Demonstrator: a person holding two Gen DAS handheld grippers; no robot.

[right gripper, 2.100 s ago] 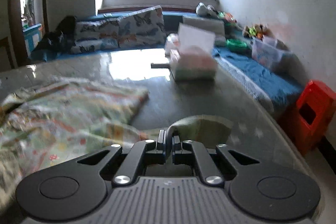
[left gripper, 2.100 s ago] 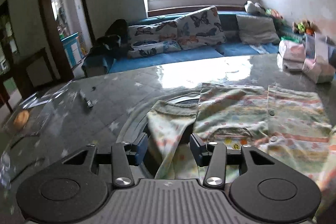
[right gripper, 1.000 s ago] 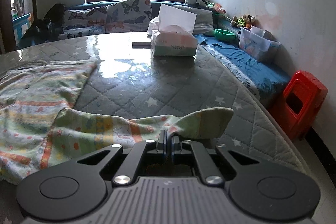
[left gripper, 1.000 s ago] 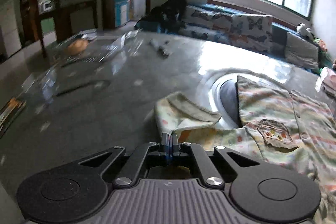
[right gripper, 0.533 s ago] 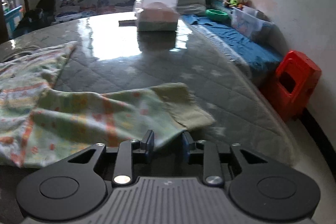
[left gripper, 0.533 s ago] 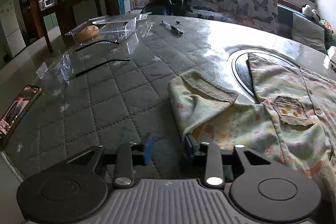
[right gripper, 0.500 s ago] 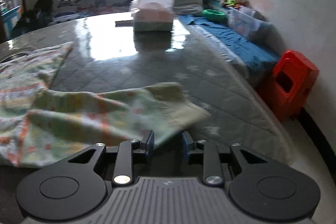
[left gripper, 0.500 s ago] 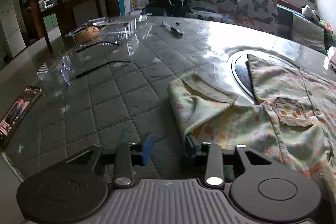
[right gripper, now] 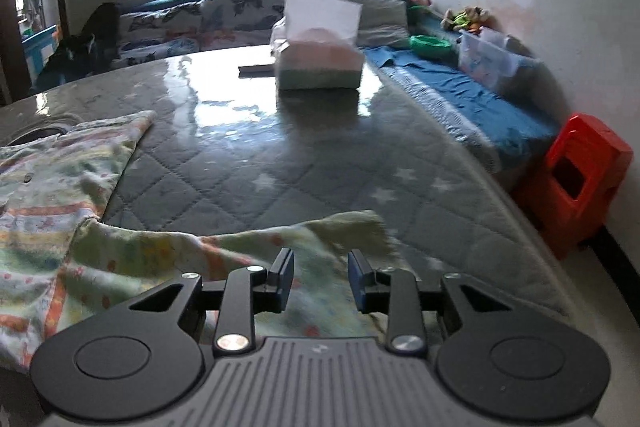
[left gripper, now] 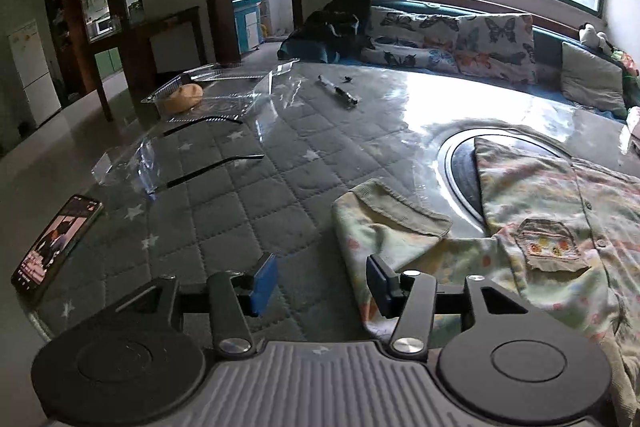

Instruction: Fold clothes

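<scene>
A pale patterned child's shirt (left gripper: 560,211) with buttons and a small chest pocket lies spread on the quilted grey table (left gripper: 240,195). Its left sleeve (left gripper: 384,223) rests flat just ahead of my left gripper (left gripper: 320,281). The jaws of that gripper are opening, with nothing between them; the sleeve's edge lies by the right pad. In the right wrist view the other sleeve (right gripper: 320,247) stretches out to a ribbed cuff (right gripper: 360,227). My right gripper (right gripper: 320,281) stands open just above that sleeve, its pads not pressing on the cloth.
A phone (left gripper: 56,247) with a lit screen lies near the table's left edge. Clear plastic trays (left gripper: 208,95) and a pen-like item (left gripper: 340,93) sit further back. A tissue box (right gripper: 318,61) stands on the far side. A red stool (right gripper: 580,183) is beside the table.
Both grippers were shut on the sleeve ends a second ago. Both have let go and stand open, and the sleeves have dropped flat on the table.
</scene>
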